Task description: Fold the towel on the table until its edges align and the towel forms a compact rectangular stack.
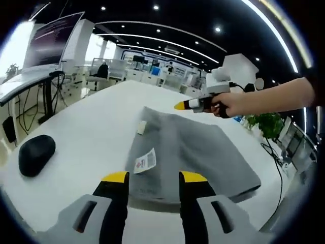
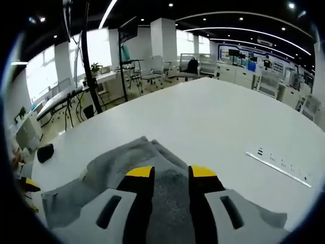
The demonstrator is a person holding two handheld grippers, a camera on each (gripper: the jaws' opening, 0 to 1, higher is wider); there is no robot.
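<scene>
A grey towel (image 1: 190,152) lies folded on the white table (image 1: 86,127), with a white label (image 1: 145,161) on its near left part. My left gripper (image 1: 154,178) is open, its yellow-tipped jaws standing just over the towel's near edge with nothing between them. A hand holds my right gripper (image 1: 189,105) above the towel's far edge. In the right gripper view that gripper (image 2: 171,173) is open over the towel (image 2: 109,165), which is rumpled into a ridge below the jaws.
A black mouse (image 1: 36,154) (image 2: 44,152) sits on the table left of the towel. A white power strip (image 2: 277,162) lies further out on the table. Desks, chairs and a monitor (image 1: 51,35) stand beyond the table edge.
</scene>
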